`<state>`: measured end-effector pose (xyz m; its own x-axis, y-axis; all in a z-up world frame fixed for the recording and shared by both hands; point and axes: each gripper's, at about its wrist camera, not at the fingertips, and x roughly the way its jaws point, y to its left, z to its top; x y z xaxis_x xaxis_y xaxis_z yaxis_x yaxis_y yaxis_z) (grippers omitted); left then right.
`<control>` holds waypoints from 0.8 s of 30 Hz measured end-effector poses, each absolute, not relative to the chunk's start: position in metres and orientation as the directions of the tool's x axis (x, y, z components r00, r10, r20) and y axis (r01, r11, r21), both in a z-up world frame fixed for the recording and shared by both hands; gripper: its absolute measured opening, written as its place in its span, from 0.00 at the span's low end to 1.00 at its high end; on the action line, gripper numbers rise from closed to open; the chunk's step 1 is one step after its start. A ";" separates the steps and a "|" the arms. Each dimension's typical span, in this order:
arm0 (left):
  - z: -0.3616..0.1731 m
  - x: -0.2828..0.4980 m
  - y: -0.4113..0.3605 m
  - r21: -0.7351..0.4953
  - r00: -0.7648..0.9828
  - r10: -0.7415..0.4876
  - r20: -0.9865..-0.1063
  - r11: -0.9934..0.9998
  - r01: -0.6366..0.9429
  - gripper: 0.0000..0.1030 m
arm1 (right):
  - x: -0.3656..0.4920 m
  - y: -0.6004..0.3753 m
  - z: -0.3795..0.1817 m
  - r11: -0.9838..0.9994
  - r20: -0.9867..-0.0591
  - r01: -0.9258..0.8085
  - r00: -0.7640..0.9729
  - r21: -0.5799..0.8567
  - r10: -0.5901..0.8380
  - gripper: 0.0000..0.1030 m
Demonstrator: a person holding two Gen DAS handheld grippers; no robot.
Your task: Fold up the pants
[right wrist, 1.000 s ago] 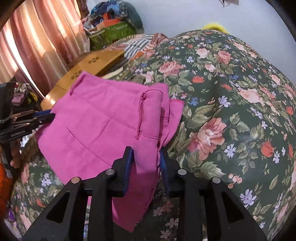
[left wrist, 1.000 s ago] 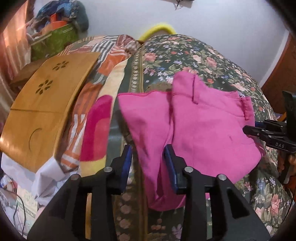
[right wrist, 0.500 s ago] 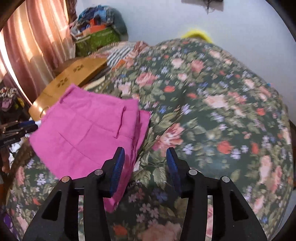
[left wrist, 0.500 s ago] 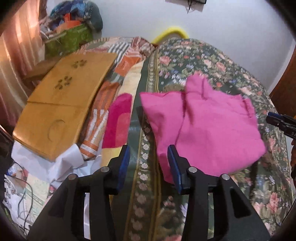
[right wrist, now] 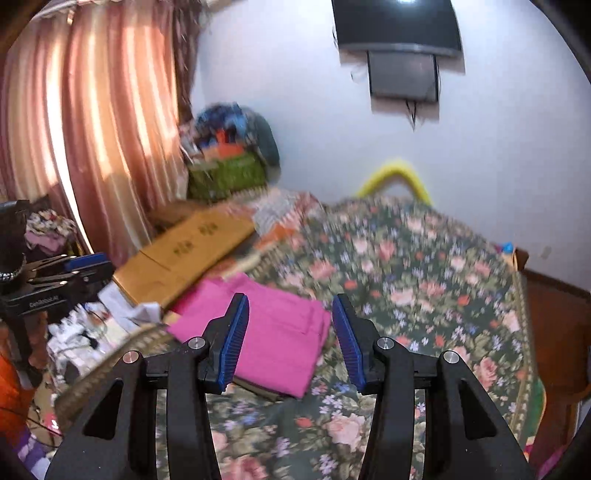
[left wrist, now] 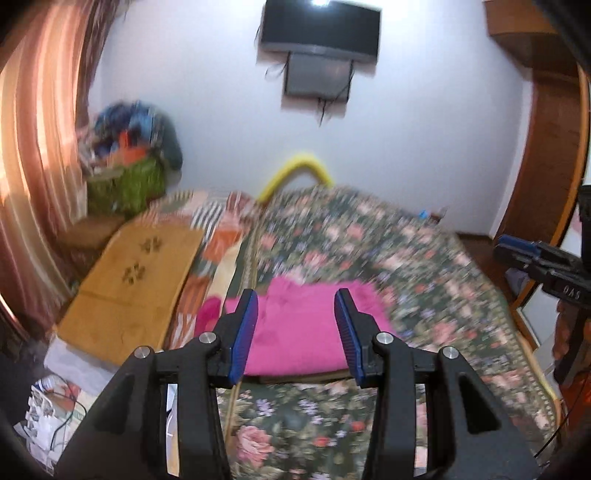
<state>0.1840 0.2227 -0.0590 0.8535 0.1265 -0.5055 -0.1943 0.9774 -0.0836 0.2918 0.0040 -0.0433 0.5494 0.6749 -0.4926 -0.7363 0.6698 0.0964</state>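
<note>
The pink pants [left wrist: 299, 332] lie folded into a flat rectangle on the floral bedspread [left wrist: 369, 251]; they also show in the right wrist view [right wrist: 266, 332]. My left gripper [left wrist: 295, 336] is open and empty, pulled back above the bed's near edge, with the pants seen between its fingers. My right gripper [right wrist: 288, 336] is open and empty, also drawn back from the pants. The right gripper shows at the right edge of the left wrist view [left wrist: 535, 262], and the left gripper at the left edge of the right wrist view [right wrist: 62, 273].
A wooden lap board [left wrist: 129, 284] lies on striped blankets left of the pants. A green basket with clothes [left wrist: 125, 181] stands by the curtain [right wrist: 74, 129]. A TV [left wrist: 317, 33] hangs on the far wall. Papers and cables [left wrist: 48, 406] lie at the left.
Both grippers let go of the pants, opened wide and pulled back and up from the bed. The pants now lie folded and flat.
</note>
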 end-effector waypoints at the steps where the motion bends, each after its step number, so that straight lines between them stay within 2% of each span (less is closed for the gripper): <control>1: -0.050 0.176 0.216 -0.084 0.865 0.125 -0.485 0.979 -0.188 0.42 | 0.279 -0.002 -0.033 0.665 -0.465 -0.741 0.558 0.094 0.688 0.42; 11: 0.026 0.070 0.137 -0.055 0.956 0.118 -0.268 0.989 -0.137 0.44 | 0.185 -0.047 0.025 0.624 -0.258 -0.777 0.589 0.080 0.766 0.43; 15: 0.037 0.038 0.116 -0.037 0.969 0.128 -0.209 0.990 -0.139 0.63 | 0.156 -0.062 0.034 0.610 -0.188 -0.788 0.589 0.082 0.786 0.50; 18: 0.041 0.020 0.105 -0.033 0.976 0.121 -0.181 0.991 -0.129 0.67 | 0.138 -0.070 0.036 0.606 -0.152 -0.791 0.591 0.085 0.793 0.55; 22: 0.041 0.004 0.096 -0.033 0.979 0.131 -0.157 0.990 -0.138 0.83 | 0.126 -0.074 0.033 0.629 -0.119 -0.774 0.619 0.070 0.776 0.72; 24: 0.040 -0.002 0.094 -0.036 0.980 0.131 -0.149 0.990 -0.138 0.87 | 0.119 -0.075 0.033 0.644 -0.101 -0.763 0.637 0.063 0.764 0.78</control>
